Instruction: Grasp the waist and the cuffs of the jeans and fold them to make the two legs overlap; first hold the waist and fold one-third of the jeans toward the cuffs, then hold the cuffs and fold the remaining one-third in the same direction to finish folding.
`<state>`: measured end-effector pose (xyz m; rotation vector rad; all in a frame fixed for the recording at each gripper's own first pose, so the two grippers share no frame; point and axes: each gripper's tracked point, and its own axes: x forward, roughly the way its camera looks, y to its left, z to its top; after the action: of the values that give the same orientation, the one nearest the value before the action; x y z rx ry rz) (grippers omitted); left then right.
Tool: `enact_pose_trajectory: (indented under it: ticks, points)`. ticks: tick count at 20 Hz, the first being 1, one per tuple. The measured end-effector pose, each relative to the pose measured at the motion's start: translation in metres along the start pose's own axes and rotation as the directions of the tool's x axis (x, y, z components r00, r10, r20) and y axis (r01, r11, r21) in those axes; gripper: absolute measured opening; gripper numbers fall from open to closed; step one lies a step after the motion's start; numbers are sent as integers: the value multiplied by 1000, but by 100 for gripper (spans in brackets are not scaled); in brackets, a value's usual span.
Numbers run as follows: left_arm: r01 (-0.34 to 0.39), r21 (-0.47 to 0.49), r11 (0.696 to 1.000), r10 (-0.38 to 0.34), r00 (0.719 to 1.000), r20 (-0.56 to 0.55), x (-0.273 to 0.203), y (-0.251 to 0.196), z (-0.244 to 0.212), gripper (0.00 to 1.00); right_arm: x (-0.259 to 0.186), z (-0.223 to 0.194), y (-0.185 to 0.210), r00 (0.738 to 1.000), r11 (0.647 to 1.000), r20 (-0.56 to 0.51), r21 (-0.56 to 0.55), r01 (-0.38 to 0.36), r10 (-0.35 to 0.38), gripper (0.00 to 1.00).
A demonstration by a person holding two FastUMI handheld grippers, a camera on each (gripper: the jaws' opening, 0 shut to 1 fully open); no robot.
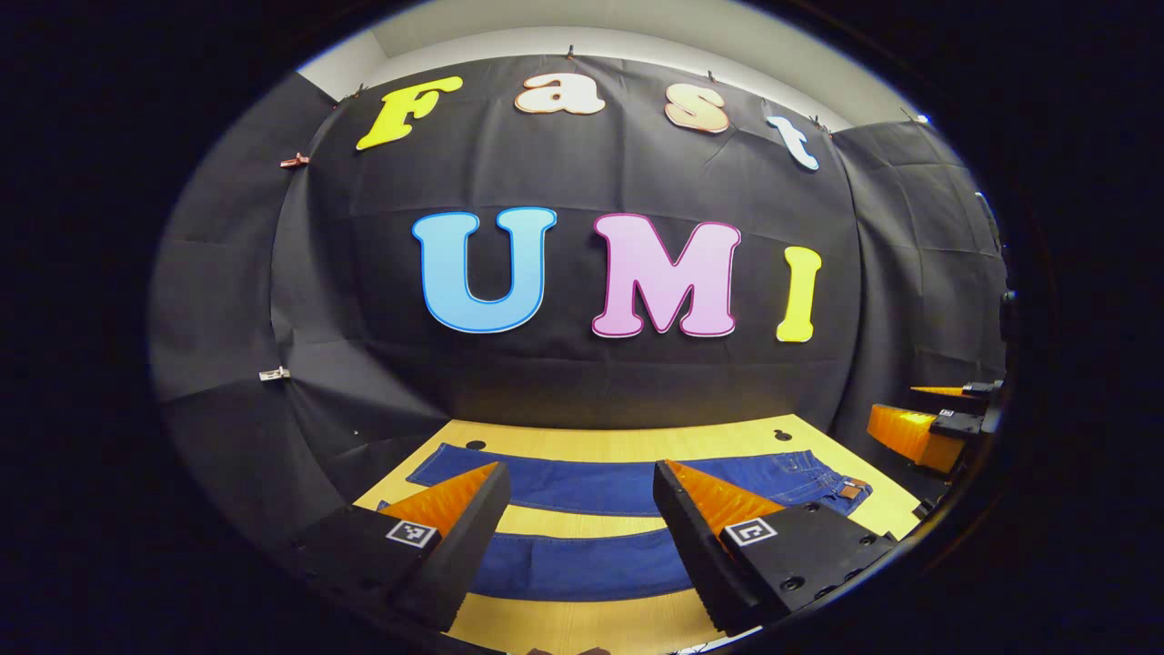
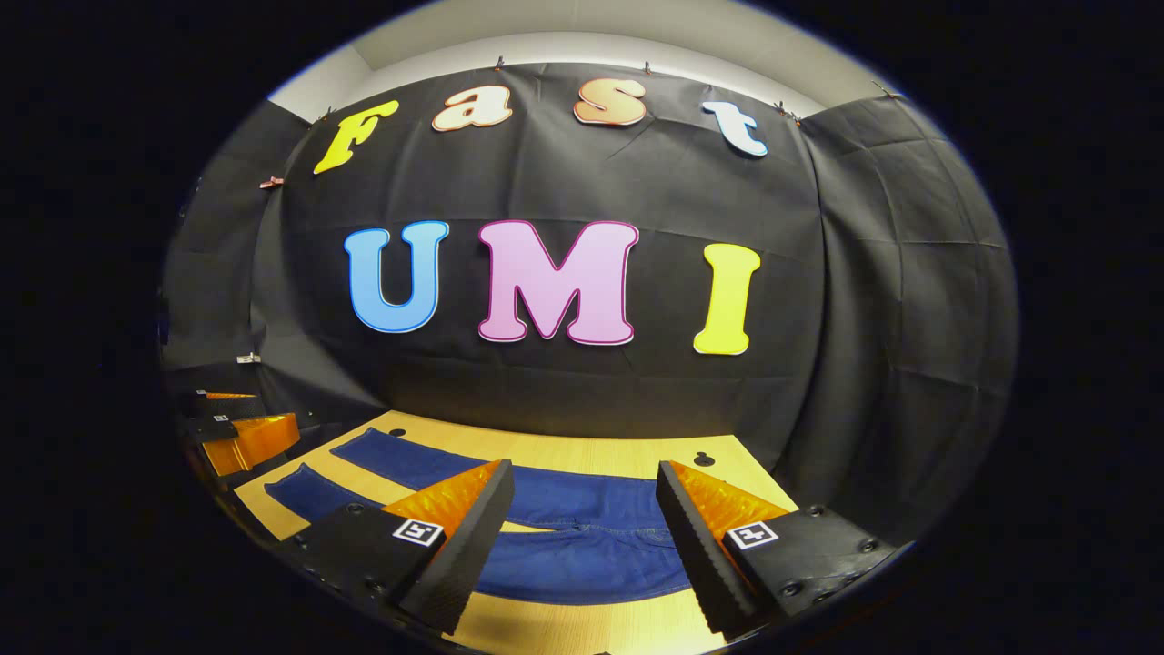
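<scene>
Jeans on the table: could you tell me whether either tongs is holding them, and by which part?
Nothing is held. Both the left tongs and right tongs are open above the jeans, which lie flat with legs apart.

**Counter and booth surroundings**

Light wooden counter (image 1: 627, 446), with two small dark round holes (image 1: 782, 436) near the far edge. Behind it, black cloth wall (image 1: 582, 373), pinned with small clips (image 1: 294, 162) at the left. Above, pale ceiling strip (image 2: 582, 41).

Open air above the bench (image 1: 627, 443), jeans (image 1: 582, 487) lying flat across it, black cloth wall (image 1: 582, 391) closing off the far edge and both sides
</scene>
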<state>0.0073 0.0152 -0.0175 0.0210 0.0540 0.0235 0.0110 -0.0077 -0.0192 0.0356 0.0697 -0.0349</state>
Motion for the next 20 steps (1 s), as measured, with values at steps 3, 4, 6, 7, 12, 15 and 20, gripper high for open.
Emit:
enact_pose_trajectory:
  ticks: [3, 4, 6, 7, 12, 15, 20]
  points:
    - [-4, 19, 1000, 4, 1000, -1, 0, 4, -3, 97, 0, -2, -1, 1000, 1000, -2, -5, 3, -4, 97]
    - [-4, 20, 1000, 4, 1000, -4, 2, 4, -3, 97, 1, -2, -1, 1000, 1000, -1, -6, 4, -4, 96]
    - [-1, 17, 1000, 1, 1000, -6, 4, 4, -3, 99, 1, -5, -1, 1000, 1000, -9, -12, 4, -4, 97]
    - [-3, 19, 1000, 3, 1000, -5, 6, 5, -1, 99, 2, -7, -2, 1000, 1000, -13, -14, 4, -4, 97]
    - [-33, 152, 988, 30, 999, 25, 10, 28, 2, 99, 7, -9, -13, 999, 998, -2, -56, 36, -37, 97]
    - [-60, 283, 957, 44, 997, 62, 14, 52, 6, 98, 10, -16, -19, 999, 997, -14, -75, 35, -36, 97]
    - [-136, 474, 870, 139, 990, 29, 19, 139, -20, 98, 13, -34, -33, 998, 989, -54, -147, 14, -22, 97]
